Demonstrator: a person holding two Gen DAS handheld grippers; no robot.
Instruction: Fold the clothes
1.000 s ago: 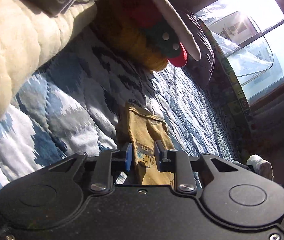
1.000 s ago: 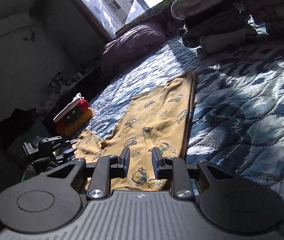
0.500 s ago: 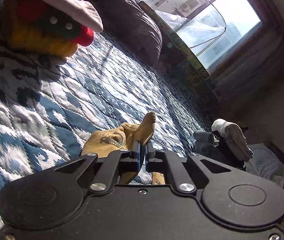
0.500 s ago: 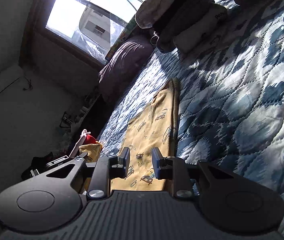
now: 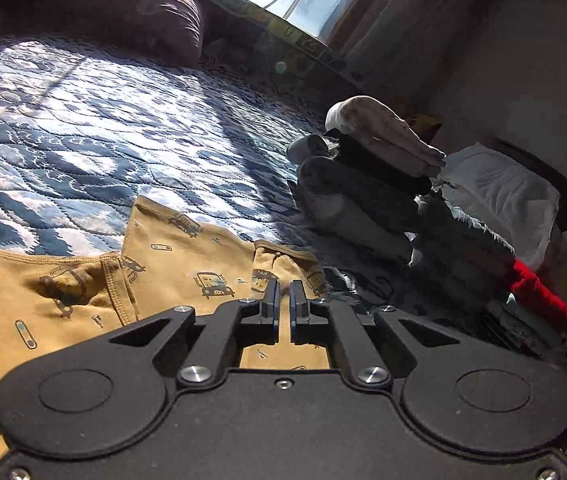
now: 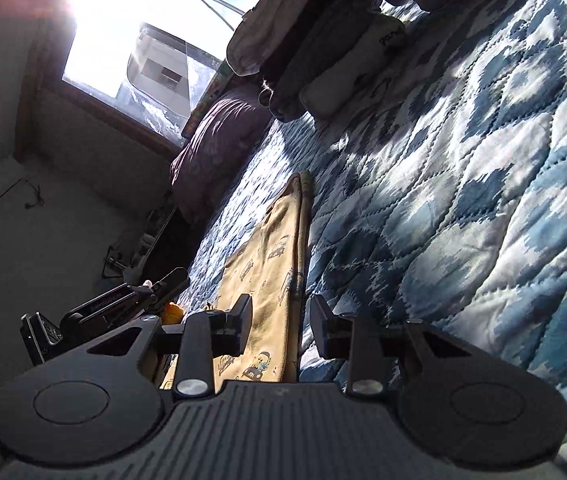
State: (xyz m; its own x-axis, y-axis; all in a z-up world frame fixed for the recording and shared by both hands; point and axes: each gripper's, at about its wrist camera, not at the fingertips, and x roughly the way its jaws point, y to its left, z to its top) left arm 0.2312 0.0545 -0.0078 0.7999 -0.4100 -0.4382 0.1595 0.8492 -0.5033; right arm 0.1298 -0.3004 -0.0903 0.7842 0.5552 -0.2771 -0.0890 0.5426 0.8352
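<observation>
Fingers of the left gripper [image 5: 282, 294] stand nearly together with only a thin slit between them, low over a folded edge of the yellow car-print garment [image 5: 187, 280], though whether cloth is pinched in the slit I cannot tell. That garment lies on the blue quilt [image 5: 95, 128], with a stack of folded clothes [image 5: 367, 184] to its right. Over on the right gripper [image 6: 281, 320] the fingers are spread wide and hold nothing, poised above the garment's long edge.

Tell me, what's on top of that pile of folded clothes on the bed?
A pale, whitish folded piece lies on top of the pile of clothes, above darker grey and black ones. What lies under the pile is covered, apart from the blue quilt around it.
</observation>
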